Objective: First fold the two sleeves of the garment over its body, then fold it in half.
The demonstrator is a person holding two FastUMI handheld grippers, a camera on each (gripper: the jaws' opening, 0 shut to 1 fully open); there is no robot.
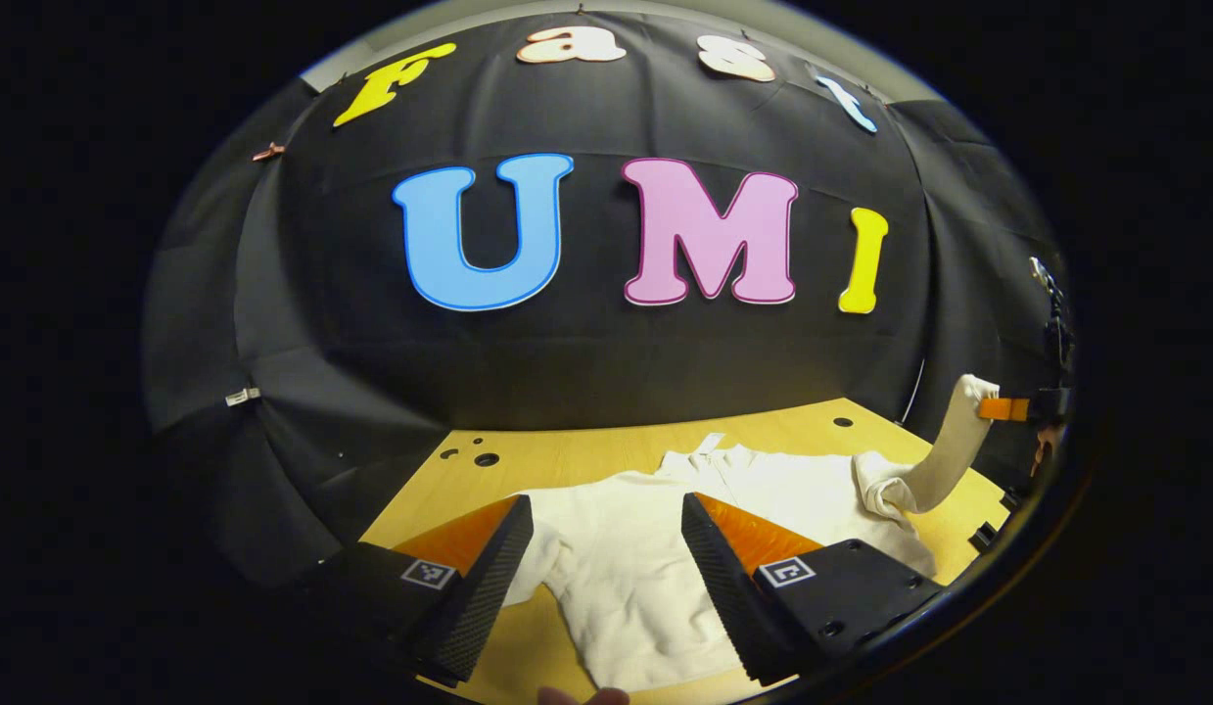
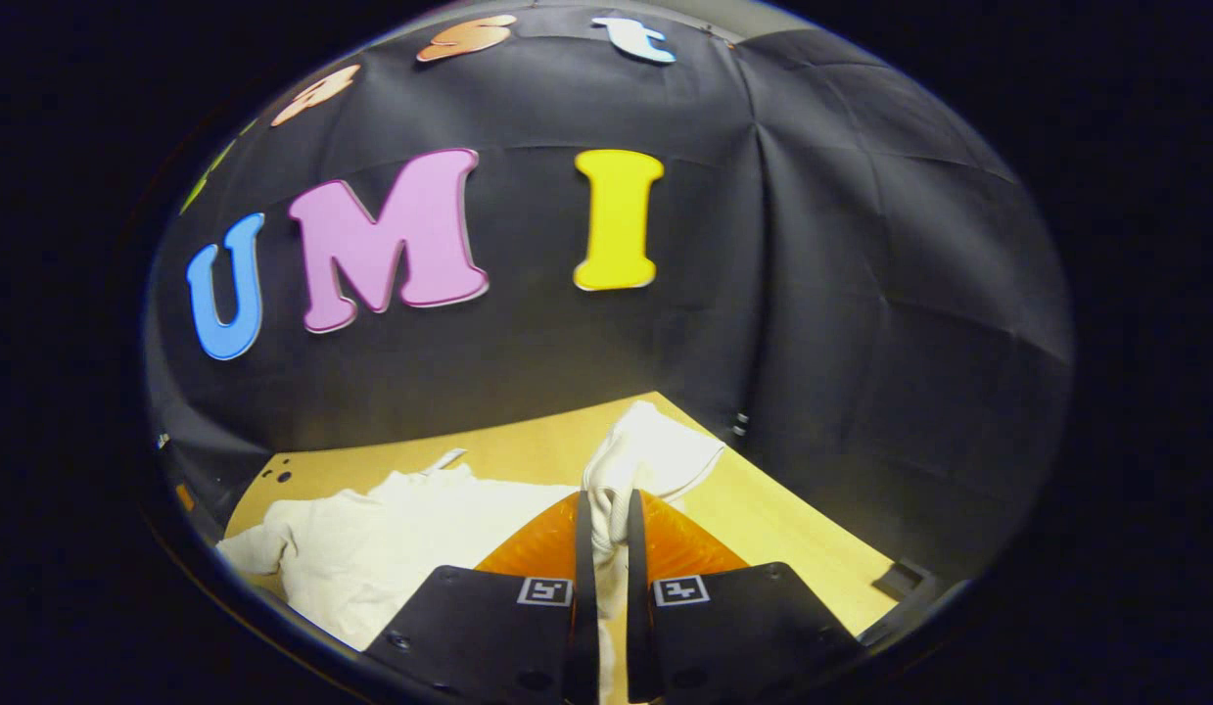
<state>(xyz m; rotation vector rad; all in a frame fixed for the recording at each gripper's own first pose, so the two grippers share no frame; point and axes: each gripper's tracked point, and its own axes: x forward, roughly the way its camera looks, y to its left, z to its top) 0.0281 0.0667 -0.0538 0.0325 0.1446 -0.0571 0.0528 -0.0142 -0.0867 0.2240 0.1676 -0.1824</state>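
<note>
A white long-sleeved garment lies spread on the wooden table, collar toward the back wall. My left gripper hovers open just above the garment's body, its fingers wide apart with nothing between them. At the far right, my right gripper holds one sleeve lifted off the table. In the right gripper view, that gripper is shut on the sleeve's cuff, which bunches up above the fingertips. The garment's body lies to its left.
Small round holes mark the table's back left corner. A black bracket sits at the table's right edge. The black cloth wall stands close behind the table. A fingertip shows at the bottom of the left gripper view.
</note>
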